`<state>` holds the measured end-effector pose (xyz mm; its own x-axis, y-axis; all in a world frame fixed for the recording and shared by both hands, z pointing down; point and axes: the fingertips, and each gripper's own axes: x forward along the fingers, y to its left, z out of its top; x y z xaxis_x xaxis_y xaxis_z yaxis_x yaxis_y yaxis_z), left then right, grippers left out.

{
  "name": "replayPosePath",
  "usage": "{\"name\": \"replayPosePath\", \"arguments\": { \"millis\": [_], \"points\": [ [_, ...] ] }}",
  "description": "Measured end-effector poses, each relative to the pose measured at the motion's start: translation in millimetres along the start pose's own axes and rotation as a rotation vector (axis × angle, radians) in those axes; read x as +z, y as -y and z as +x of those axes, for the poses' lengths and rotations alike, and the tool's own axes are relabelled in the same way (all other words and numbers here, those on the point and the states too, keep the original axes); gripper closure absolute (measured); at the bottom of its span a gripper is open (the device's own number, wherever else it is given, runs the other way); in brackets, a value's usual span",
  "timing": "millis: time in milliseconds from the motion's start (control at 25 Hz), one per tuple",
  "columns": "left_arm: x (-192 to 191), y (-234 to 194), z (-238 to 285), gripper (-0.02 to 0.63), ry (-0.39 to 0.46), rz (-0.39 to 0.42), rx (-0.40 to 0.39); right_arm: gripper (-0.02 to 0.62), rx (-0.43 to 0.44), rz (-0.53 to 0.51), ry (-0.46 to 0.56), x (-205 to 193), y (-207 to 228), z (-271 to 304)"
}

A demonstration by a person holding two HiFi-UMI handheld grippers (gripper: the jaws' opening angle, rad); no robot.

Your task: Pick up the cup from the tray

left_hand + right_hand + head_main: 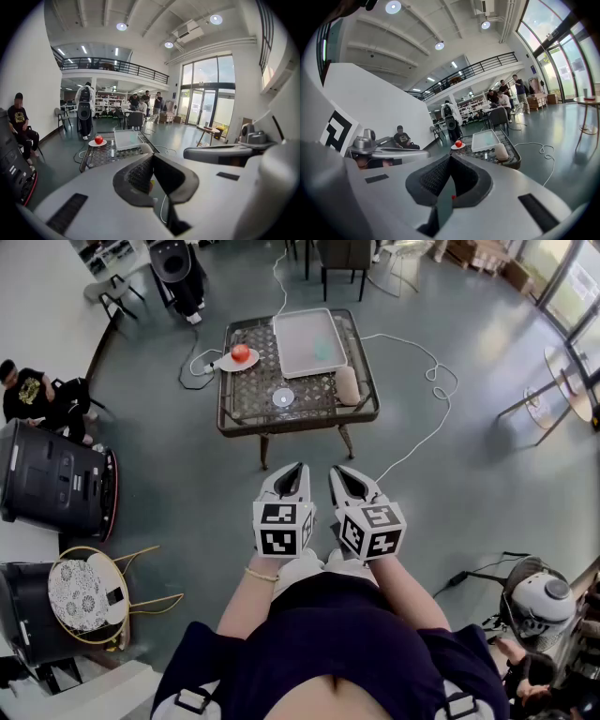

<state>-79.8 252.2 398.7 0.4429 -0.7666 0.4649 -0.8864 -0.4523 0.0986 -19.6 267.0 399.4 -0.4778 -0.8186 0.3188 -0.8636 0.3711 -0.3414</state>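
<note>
Nearest me, left claw (296,468) and right claw (337,471) rest shut and empty, well short of the tabletop (248,395), approach unstarted I judge; cup (322,348) stands in tray (295,352) there.

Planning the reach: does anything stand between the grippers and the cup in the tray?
A flat disc and a beige cylinder sit on the table before the tray; the cylinder is nearest the right gripper's line to the cup.
</note>
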Motion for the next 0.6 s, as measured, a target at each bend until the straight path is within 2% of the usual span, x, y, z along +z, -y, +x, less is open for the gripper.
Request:
{"name": "replayPosePath", "arguments": {
  "millis": [600],
  "points": [
    [-0.5,3.0,6.0,0.597,-0.005,-0.012,-0.012,0.586,-0.007,0.001,-0.003,3.9,3.9,2.1]
  ]
}}
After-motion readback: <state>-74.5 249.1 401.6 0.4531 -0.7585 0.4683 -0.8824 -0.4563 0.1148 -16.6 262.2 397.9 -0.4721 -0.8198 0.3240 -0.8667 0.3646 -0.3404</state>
